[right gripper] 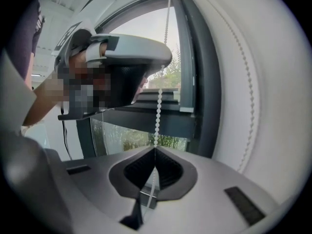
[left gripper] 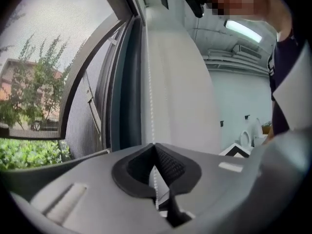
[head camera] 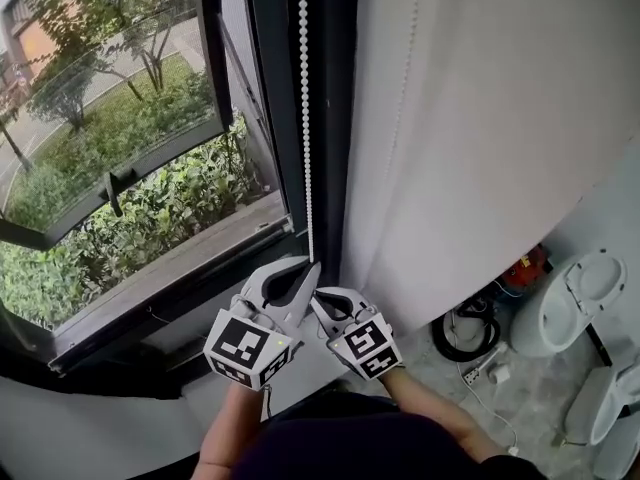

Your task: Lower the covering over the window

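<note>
While both my left tongs (head camera: pixel 311 266) and my right tongs (head camera: pixel 320 298) just below pinch the bead chain (head camera: pixel 304 98), I think I must pull it down next.

Outside I can see a bed of leafy green shrubs (head camera: pixel 150 218). Beyond it are thin-trunked trees (head camera: pixel 110 28), a strip of grey pavement (head camera: pixel 30 133) and an orange-brown building (head camera: pixel 40 43). Indoors, at my lower right, a white ceramic toilet bowl (head camera: pixel 580 298) stands on the speckled grey floor (head camera: pixel 500 413), and more white ceramic pieces (head camera: pixel 615 408) sit near it. A black coiled hose (head camera: pixel 465 338) lies beside the bowl with a small red object (head camera: pixel 528 266) just past it. A white plug with its cord (head camera: pixel 490 373) trails across the floor. A long ceiling light (left gripper: pixel 243 30) glows overhead.
</note>
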A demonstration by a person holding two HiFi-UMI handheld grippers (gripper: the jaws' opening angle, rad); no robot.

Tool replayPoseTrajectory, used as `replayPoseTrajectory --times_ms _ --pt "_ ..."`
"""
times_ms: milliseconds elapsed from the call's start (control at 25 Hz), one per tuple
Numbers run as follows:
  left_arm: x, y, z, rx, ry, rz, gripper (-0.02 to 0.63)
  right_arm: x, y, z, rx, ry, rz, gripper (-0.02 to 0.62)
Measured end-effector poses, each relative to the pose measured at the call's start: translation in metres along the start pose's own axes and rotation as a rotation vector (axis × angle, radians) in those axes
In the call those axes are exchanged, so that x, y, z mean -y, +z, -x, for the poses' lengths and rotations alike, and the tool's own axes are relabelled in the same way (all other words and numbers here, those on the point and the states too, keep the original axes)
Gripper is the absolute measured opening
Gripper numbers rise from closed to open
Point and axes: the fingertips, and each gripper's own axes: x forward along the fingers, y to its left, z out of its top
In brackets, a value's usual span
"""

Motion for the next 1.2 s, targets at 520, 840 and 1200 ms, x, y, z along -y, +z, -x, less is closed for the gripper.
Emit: replayPoseTrajectory --times_ms 520,840,1200 --pt "0.006 -0.107 -0.003 -0.173 -0.018 0.167 0.011 -0.014 -0.099 -0.016 -0.279 0.080 -0.056 0.012" --pt "0.012 -0.170 0.001 -0.282 -0.014 0.258 0.011 -0.017 -0.157 -0.011 -0.414 0.094 -0.106 0.012" --pt "0.010 -0.179 0.000 -0.287 -0.005 0.258 0.011 -0.014 -0.122 0.001 -0.322 0.118 -0.125 0.144"
